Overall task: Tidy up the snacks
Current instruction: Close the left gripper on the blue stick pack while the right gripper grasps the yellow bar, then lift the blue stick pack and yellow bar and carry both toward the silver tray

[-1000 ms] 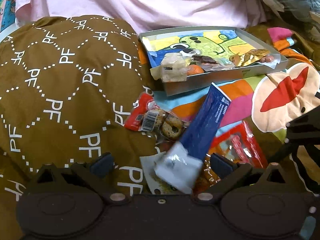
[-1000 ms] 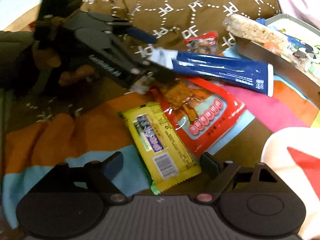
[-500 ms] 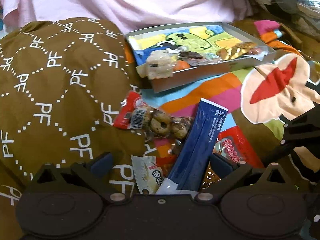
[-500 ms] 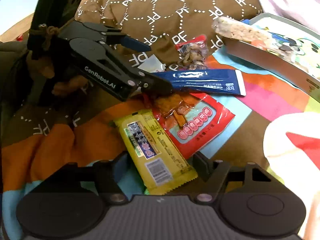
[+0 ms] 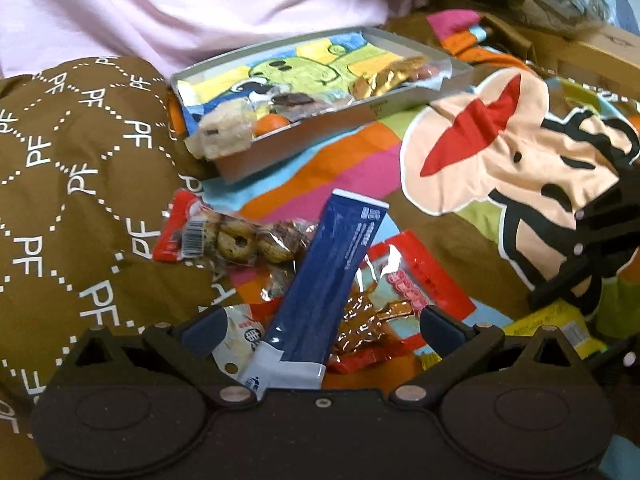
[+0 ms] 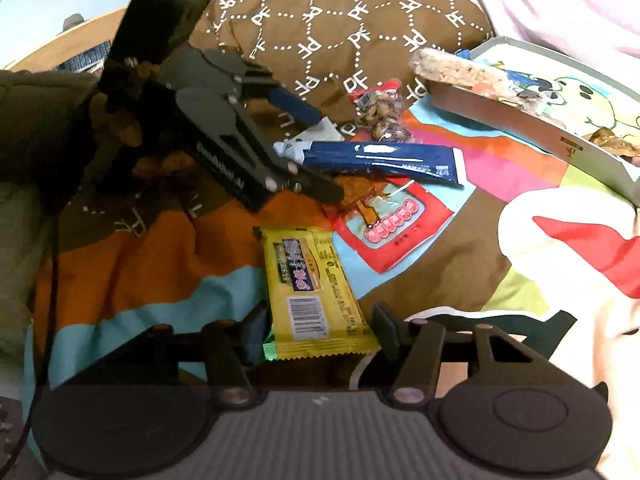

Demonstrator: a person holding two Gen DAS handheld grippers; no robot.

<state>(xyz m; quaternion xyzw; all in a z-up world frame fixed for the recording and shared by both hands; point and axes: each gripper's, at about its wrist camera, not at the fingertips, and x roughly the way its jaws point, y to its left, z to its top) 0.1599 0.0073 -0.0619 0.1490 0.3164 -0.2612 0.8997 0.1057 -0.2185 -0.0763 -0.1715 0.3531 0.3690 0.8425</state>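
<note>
A long blue snack packet (image 5: 332, 280) lies on the bedding, its white end between the wide-apart fingers of my left gripper (image 5: 320, 332); the pads do not touch it. From the right wrist, the left gripper (image 6: 326, 156) hovers over that blue packet (image 6: 380, 160). A yellow packet (image 6: 308, 284) lies flat between the fingers of my right gripper (image 6: 320, 328). Its jaws are closing, and the pads stand right at the packet's edges. The grey tray (image 5: 360, 120) with a cartoon lining holds several snacks.
A red bag of ring biscuits (image 5: 236, 236), a red packet of brown snacks (image 5: 400, 300) and a small white packet (image 5: 240, 340) lie around the blue one. The brown patterned quilt (image 5: 80, 200) bulges on the left. A person in pink sits behind the tray.
My left gripper has edged forward, so the blue packet's white end now sits deeper between its fingers. My right gripper has slid forward over the yellow packet and its jaws have narrowed.
</note>
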